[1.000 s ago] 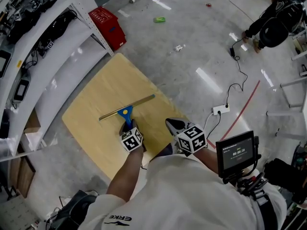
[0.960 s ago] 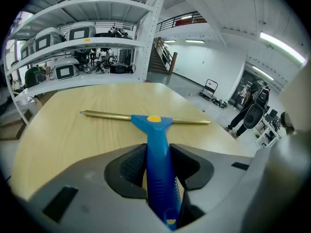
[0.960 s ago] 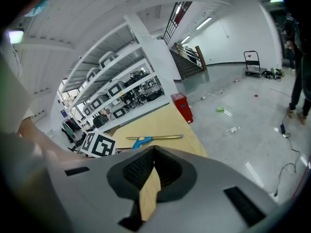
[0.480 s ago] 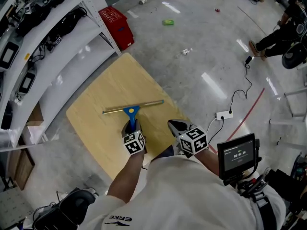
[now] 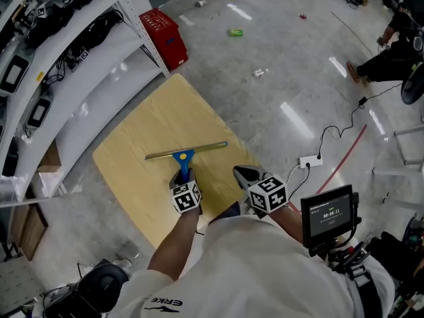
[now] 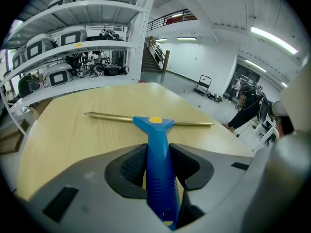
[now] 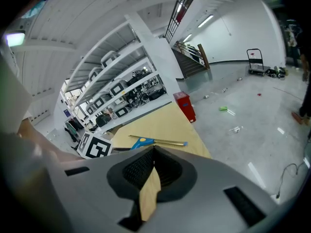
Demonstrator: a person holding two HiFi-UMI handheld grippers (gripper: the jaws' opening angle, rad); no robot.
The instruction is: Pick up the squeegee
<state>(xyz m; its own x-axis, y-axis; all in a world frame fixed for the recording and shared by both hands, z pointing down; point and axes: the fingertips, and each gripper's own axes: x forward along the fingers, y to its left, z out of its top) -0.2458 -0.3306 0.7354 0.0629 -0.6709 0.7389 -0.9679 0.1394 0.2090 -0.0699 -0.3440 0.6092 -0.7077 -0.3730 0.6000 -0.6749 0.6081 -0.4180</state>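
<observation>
The light wooden table [image 5: 152,118] with rounded corners stood on the grey floor [image 5: 278,78], and a blue-handled squeegee [image 5: 183,156] lay near its middle.

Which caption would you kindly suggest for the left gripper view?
Left gripper grips the blue squeegee handle, wooden table beyond.

the squeegee [image 5: 184,156] has a short blue plastic handle with ribbed sides and a yellow dot at its head. a long thin brass-coloured bar sits crosswise on that head. it rests on the pale wooden table [image 5: 142,128], bar on the far side, handle pointing back toward the person. the handle is pinched between the jaws of the left gripper [image 5: 183,175].
</observation>
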